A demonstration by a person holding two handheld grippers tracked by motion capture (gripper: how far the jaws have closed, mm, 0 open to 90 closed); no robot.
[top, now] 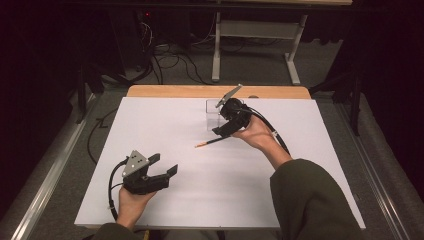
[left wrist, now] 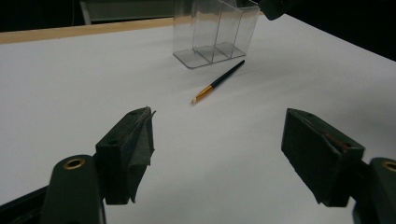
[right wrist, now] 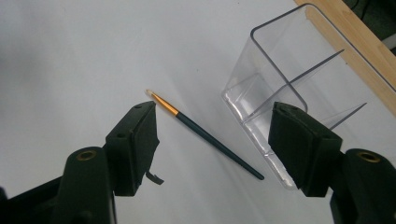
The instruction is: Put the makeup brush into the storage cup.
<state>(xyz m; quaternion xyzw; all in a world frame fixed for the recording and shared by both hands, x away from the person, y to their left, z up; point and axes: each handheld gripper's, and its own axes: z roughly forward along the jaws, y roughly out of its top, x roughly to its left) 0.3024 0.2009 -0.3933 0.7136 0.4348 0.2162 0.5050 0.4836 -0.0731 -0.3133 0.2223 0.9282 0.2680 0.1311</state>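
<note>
A thin paintbrush (top: 210, 142) with a dark handle, gold ferrule and pale tip lies flat on the white sheet (top: 150, 125). Just behind it stands a clear plastic holder (top: 213, 114) with divided compartments, which look empty. My right gripper (top: 227, 125) hovers over the brush's handle end, right beside the holder. In the right gripper view its jaws (right wrist: 215, 126) stand open, with the brush (right wrist: 205, 135) on the sheet beyond them and the holder (right wrist: 280, 84) past the right jaw. My left gripper (top: 165, 163) rests open near the front left, pointing toward the brush (left wrist: 217, 82) and holder (left wrist: 212, 32).
The white sheet covers a wooden table whose bare edge (top: 200, 91) runs along the far side, just behind the holder. Beyond it are a dark floor with cables (top: 170, 60) and a white table frame (top: 217, 45). A sleeve (top: 310, 200) covers the front right.
</note>
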